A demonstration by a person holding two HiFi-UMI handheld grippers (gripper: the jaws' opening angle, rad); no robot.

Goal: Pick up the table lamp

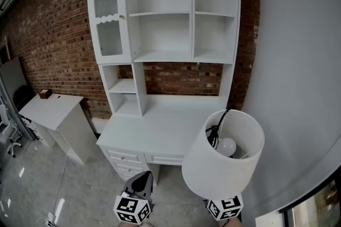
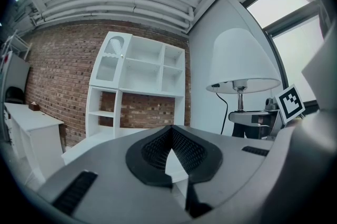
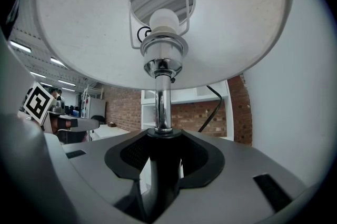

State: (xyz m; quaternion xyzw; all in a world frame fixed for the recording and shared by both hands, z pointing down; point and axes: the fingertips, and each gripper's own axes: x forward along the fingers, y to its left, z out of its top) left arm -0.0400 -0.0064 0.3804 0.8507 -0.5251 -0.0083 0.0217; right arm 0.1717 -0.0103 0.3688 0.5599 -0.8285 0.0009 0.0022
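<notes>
- Right gripper (image 3: pixel 162 157): jaws clenched on the table lamp (image 3: pixel 163 60), dark pads on either side of the dark lower part of its post, just under the chrome stem (image 3: pixel 162 104).
- Lamp is off any surface and upright, shade above the gripper. In the head view the white shade (image 1: pixel 221 159) sits at lower right, in front of the desk's right end and close to the grey wall (image 1: pixel 298 61).
- Looking into the shade from above: bulb (image 1: pixel 228 146) and black cord (image 1: pixel 217 127) are visible, the cord running out over the shade's rim.
- Left gripper (image 2: pixel 171 146): jaws closed together, tips meeting, nothing between them. It is to the left of the lamp and apart from it.
- White desk (image 1: pixel 160 124) with a shelf unit (image 1: pixel 165 13) on top stands against the brick wall (image 1: pixel 48 34); desk top bare.
- A small white side table (image 1: pixel 53 108) stands further left.
</notes>
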